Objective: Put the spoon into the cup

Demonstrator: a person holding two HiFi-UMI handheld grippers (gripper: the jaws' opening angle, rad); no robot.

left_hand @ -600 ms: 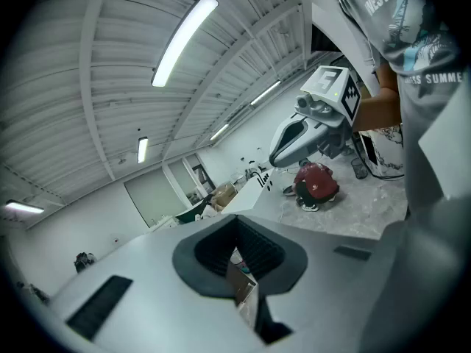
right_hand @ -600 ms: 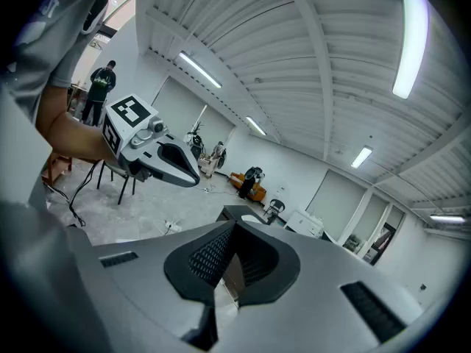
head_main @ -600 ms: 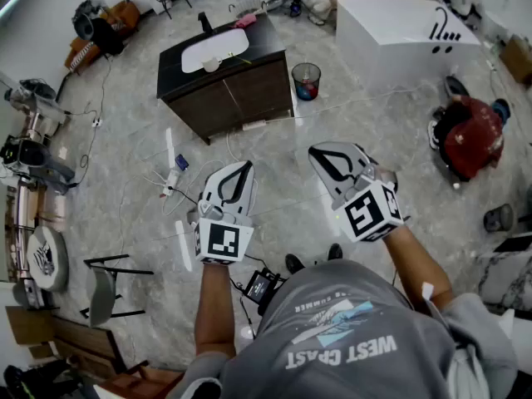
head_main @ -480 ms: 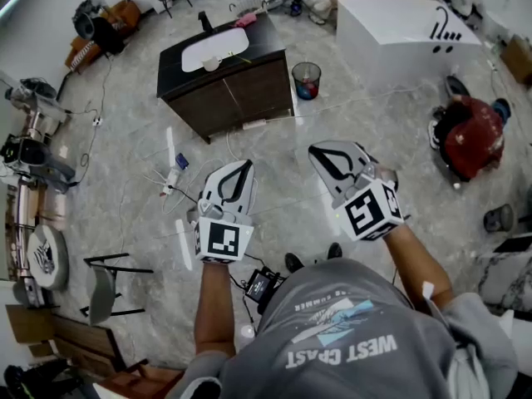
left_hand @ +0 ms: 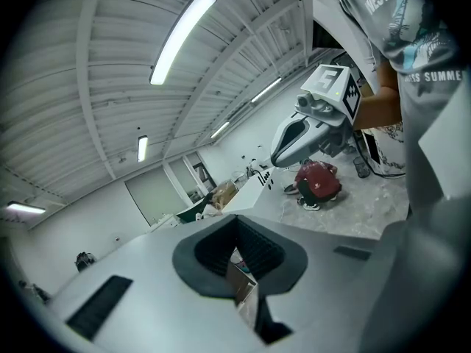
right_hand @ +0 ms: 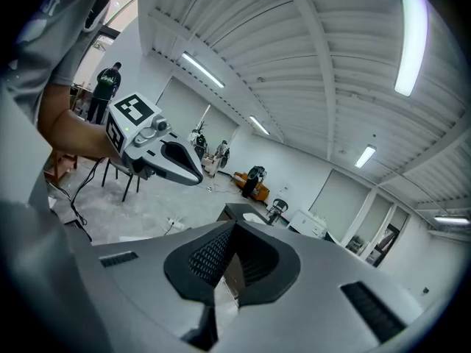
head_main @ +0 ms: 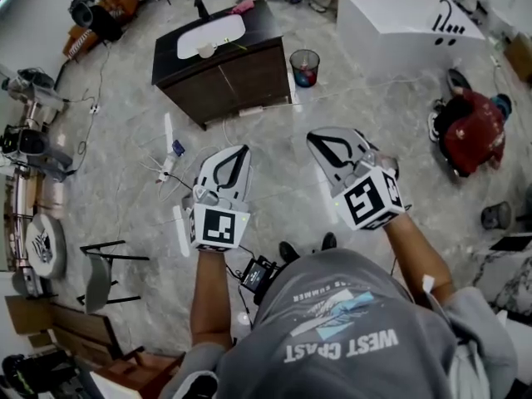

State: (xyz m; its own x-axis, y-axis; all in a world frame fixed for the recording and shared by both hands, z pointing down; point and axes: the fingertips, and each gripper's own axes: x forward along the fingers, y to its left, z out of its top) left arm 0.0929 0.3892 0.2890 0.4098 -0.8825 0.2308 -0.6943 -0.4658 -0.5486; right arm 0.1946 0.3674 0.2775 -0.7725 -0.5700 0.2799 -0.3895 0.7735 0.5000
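Note:
I see no spoon in any view. A small pale object [head_main: 206, 50], too small to tell apart, sits by the white basin [head_main: 209, 36] on a dark cabinet [head_main: 224, 77] across the floor. The person holds both grippers up in front of the chest, well short of the cabinet. The left gripper [head_main: 239, 150] has its jaws shut with nothing between them, as its own view [left_hand: 237, 220] also shows. The right gripper [head_main: 316, 137] is beside it, jaws closed tip to tip and empty [right_hand: 235, 223]. Each gripper appears in the other's view: the right gripper [left_hand: 275, 160] and the left gripper [right_hand: 197, 180].
A waste bin [head_main: 304, 66] stands right of the cabinet, and a large white box [head_main: 399, 27] lies beyond it. A figure in red [head_main: 470, 135] is low on the floor at the right. Cables and a power strip [head_main: 170, 169] lie at the left, with a chair [head_main: 104, 277] nearer.
The whole head view has slid a little upward in the picture, cabinet and grippers alike. Both grippers keep the same pose side by side, jaws closed.

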